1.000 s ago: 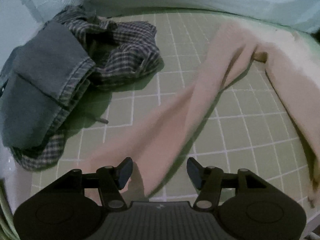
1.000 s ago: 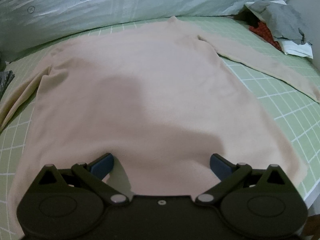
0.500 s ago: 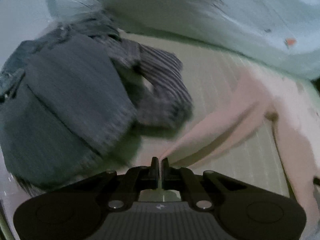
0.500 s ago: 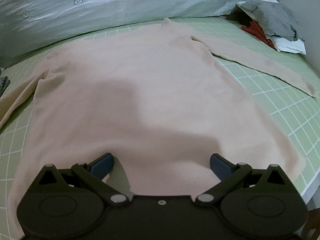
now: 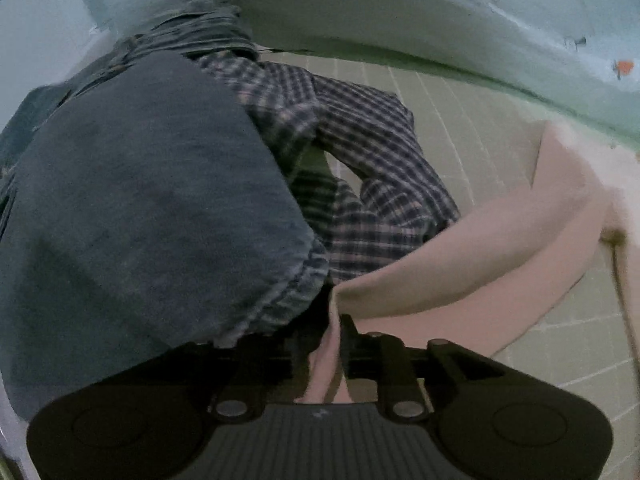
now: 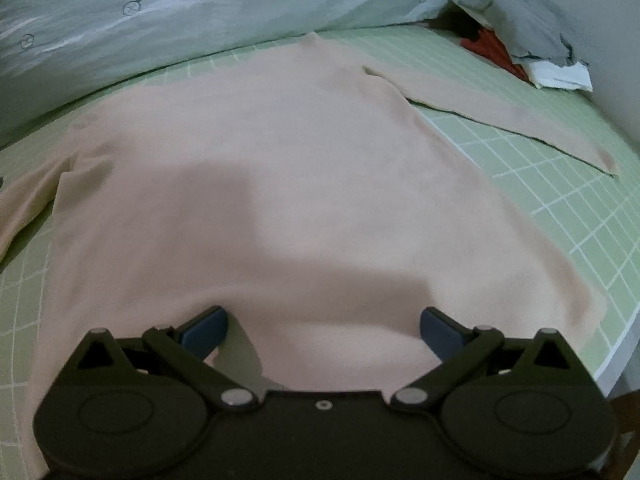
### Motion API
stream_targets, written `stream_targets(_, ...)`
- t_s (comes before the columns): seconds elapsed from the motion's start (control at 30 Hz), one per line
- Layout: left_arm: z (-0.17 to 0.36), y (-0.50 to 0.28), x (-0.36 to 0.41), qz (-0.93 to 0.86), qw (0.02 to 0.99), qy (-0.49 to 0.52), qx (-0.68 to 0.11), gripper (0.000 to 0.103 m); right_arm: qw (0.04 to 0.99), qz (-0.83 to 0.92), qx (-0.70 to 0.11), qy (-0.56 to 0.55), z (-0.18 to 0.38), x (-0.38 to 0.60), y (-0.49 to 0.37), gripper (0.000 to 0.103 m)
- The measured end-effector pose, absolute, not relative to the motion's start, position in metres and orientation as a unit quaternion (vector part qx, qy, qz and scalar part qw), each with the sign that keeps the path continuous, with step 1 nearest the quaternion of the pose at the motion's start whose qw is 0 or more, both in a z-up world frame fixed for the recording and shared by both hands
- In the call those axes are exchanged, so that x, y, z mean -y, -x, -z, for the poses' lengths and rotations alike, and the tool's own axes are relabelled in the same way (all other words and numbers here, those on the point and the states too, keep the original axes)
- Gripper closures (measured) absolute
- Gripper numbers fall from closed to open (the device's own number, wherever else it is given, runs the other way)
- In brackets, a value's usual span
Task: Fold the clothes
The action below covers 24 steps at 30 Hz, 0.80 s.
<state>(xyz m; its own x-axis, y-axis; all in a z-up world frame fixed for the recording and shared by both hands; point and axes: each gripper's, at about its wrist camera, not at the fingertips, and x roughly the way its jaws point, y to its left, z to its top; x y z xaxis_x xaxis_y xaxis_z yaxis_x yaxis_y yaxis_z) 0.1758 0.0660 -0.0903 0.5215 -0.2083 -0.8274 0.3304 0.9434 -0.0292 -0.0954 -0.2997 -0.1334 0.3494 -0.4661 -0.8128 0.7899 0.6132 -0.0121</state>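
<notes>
A beige long-sleeved top (image 6: pixel 280 184) lies spread flat on the green grid bedsheet (image 6: pixel 560 184). Its right sleeve (image 6: pixel 500 116) stretches out over the sheet. My right gripper (image 6: pixel 322 330) is open and empty, hovering over the top's lower hem. My left gripper (image 5: pixel 334 336) is shut on the end of the top's left sleeve (image 5: pixel 472 264), which runs up and to the right from the jaws toward the body of the top (image 5: pixel 624 200). The sleeve end sits close against a pile of other clothes.
A denim garment (image 5: pixel 140 220) and a dark plaid shirt (image 5: pixel 368 168) are heaped at the left. A pale printed quilt (image 6: pixel 160 12) lines the far side. Grey, red and white clothes (image 6: pixel 520 44) lie at the far right corner. The bed edge (image 6: pixel 616 352) is at the right.
My left gripper closed on the sleeve end and carried it left, up against the denim and plaid pile. My right gripper stayed open over the hem, drifting slightly.
</notes>
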Motion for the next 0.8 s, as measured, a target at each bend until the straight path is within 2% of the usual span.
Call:
stream_targets(0.03, 0.088, -0.172, -0.070, 0.150, 0.873, -0.056, -0.462, 0.065, 0.797, 0.393, -0.414, -0.197, 0.133, 0.301, 0.095, 0.000)
stream_targets(0.1, 0.084, -0.163, -0.078, 0.140, 0.878, -0.035, -0.456, 0.048, 0.796, 0.392, -0.417, -0.198, 0.133, 0.302, 0.094, 0.000)
stream_targets(0.2, 0.078, -0.151, -0.090, 0.125, 0.885, -0.004, -0.448, 0.042, 0.796, 0.392, -0.416, -0.198, 0.132, 0.302, 0.095, 0.000)
stream_targets(0.27, 0.074, -0.143, -0.098, 0.115, 0.889, 0.017, -0.443, 0.030, 0.796, 0.392, -0.416, -0.198, 0.132, 0.303, 0.094, 0.000)
stream_targets(0.5, 0.089, -0.124, -0.128, 0.067, 0.878, 0.069, -0.469, 0.030, 0.795, 0.394, -0.416, -0.199, 0.132, 0.301, 0.092, 0.000)
stream_targets(0.63, 0.102, -0.127, -0.126, 0.075, 0.867, 0.050, -0.491, 0.035, 0.796, 0.392, -0.417, -0.199, 0.132, 0.302, 0.094, 0.000)
stream_targets(0.8, 0.111, -0.128, -0.109, 0.079, 0.868, 0.003, -0.491, 0.036, 0.797, 0.390, -0.416, -0.198, 0.132, 0.303, 0.095, 0.000)
